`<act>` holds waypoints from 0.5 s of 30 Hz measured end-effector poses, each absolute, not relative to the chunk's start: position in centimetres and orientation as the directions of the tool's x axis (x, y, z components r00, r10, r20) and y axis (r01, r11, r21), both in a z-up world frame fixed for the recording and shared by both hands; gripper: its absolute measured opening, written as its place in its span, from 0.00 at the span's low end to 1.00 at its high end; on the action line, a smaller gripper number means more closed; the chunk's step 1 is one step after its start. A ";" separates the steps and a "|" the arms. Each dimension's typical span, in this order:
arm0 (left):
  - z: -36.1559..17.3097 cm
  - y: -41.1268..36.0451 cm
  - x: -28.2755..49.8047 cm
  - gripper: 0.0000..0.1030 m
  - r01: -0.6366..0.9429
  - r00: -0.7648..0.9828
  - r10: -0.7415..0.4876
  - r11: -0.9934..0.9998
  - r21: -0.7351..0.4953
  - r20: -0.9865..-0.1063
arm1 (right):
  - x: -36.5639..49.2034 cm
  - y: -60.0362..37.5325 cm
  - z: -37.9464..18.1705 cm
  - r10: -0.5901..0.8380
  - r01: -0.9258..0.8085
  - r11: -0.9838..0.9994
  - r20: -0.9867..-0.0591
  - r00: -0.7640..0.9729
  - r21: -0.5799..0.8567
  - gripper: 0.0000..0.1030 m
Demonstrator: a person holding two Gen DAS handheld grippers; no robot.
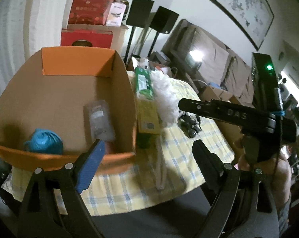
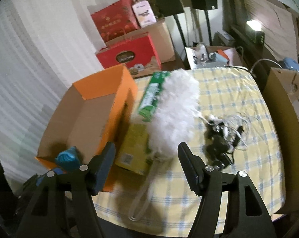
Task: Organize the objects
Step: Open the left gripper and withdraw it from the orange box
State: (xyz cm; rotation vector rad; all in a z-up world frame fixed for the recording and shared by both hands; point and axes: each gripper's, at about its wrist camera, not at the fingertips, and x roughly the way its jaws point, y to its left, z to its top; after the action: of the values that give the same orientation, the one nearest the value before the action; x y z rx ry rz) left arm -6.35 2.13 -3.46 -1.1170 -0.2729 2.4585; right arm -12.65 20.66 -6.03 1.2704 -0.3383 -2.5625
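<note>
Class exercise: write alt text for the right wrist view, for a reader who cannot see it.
The open right gripper hovers empty over a white feather duster on a checked tablecloth, beside an orange cardboard box. Tangled cables lie to the right.

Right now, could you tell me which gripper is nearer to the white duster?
Right. The right gripper hangs open just over the duster, near its handle end. The left gripper sits further off, by the box, duster beyond it.
</note>
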 end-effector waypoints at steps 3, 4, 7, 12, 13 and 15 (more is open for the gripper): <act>-3.7 2.7 -5.1 0.86 -0.300 -0.589 0.451 -0.893 -0.337 -0.670 | -12.2 21.4 -6.7 -0.321 0.110 -0.941 -0.749 -0.580 0.319 0.66; -3.8 2.8 -4.7 0.86 -0.300 -0.592 0.452 -0.892 -0.338 -0.667 | -12.0 21.7 -7.0 -0.317 0.105 -0.943 -0.751 -0.579 0.316 0.66; -4.1 3.3 -4.0 0.86 -0.309 -0.587 0.456 -0.890 -0.335 -0.669 | -11.5 22.1 -7.5 -0.309 0.098 -0.945 -0.756 -0.577 0.312 0.66; -5.1 4.8 -3.3 0.86 -0.324 -0.563 0.448 -0.893 -0.314 -0.694 | -10.7 22.9 -8.5 -0.300 0.085 -0.948 -0.764 -0.571 0.308 0.66; -5.3 5.1 -3.2 0.86 -0.327 -0.561 0.447 -0.893 -0.309 -0.697 | -10.6 23.0 -8.6 -0.301 0.083 -0.947 -0.765 -0.569 0.311 0.66; -5.7 5.7 -3.0 0.86 -0.334 -0.555 0.445 -0.893 -0.302 -0.702 | -10.5 23.2 -8.9 -0.302 0.081 -0.947 -0.768 -0.565 0.312 0.66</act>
State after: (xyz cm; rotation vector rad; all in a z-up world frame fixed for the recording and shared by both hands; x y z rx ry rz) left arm -2.96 5.70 -5.66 -1.1506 -0.1852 2.4298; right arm -10.50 23.25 -8.95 1.3335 -0.3581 -2.5764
